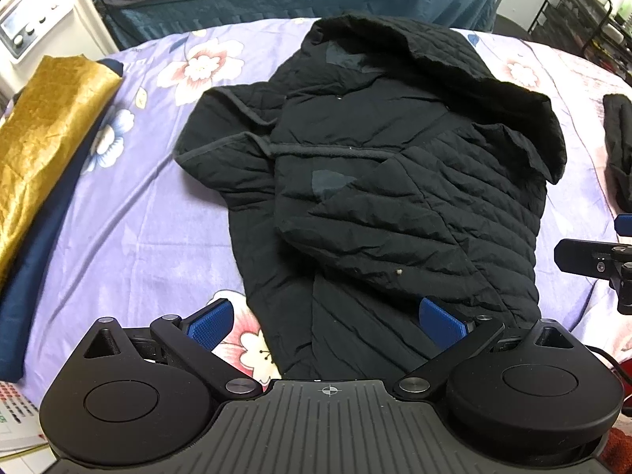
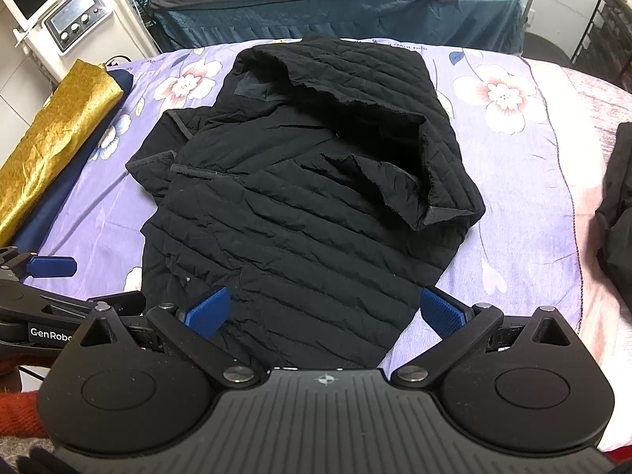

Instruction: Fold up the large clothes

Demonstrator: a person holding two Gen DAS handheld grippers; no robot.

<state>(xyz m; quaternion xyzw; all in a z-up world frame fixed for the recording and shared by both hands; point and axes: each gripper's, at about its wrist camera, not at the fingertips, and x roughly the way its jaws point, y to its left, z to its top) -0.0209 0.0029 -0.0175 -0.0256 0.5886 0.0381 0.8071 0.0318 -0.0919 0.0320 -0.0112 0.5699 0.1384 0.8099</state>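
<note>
**poster1:** Fingers first: the left gripper [image 1: 326,318] is spread wide, blue pads [image 1: 209,322] far apart, nothing pinched between them. One pad hangs over the bedsheet just off the jacket's edge, the other sits over the black fabric near the hem. Can't tell if that one actually touches the cloth. The right gripper [image 2: 326,312] is spread just as wide and has hold of nothing; its left pad [image 2: 207,312] is over the jacket, its right pad just past the jacket's edge, over the sheet.

**poster2:** And how are the two sitting relative to each other?

**poster1:** Both point forward along the bed at the near end of the jacket, side by side. In the right wrist view you can see the left gripper's body and one blue pad poking in at the left edge.

**poster2:** Where's the jacket?

**poster1:** The black quilted jacket [image 1: 375,181] lies roughly in the middle of the purple floral bedsheet [image 1: 150,205], hood [image 2: 387,118] at the far end, gaping open. One sleeve is folded across the front; the other side sticks out to the left.

**poster2:** Other stuff around?

**poster1:** A gold fabric [image 1: 43,126] on top of a navy cloth [image 1: 35,288] along the left edge, another dark garment [image 2: 616,205] at the right edge, well apart from the jacket. Beyond that, a blue bed [image 2: 335,4] and a white machine with knobs [image 2: 67,19].
</note>
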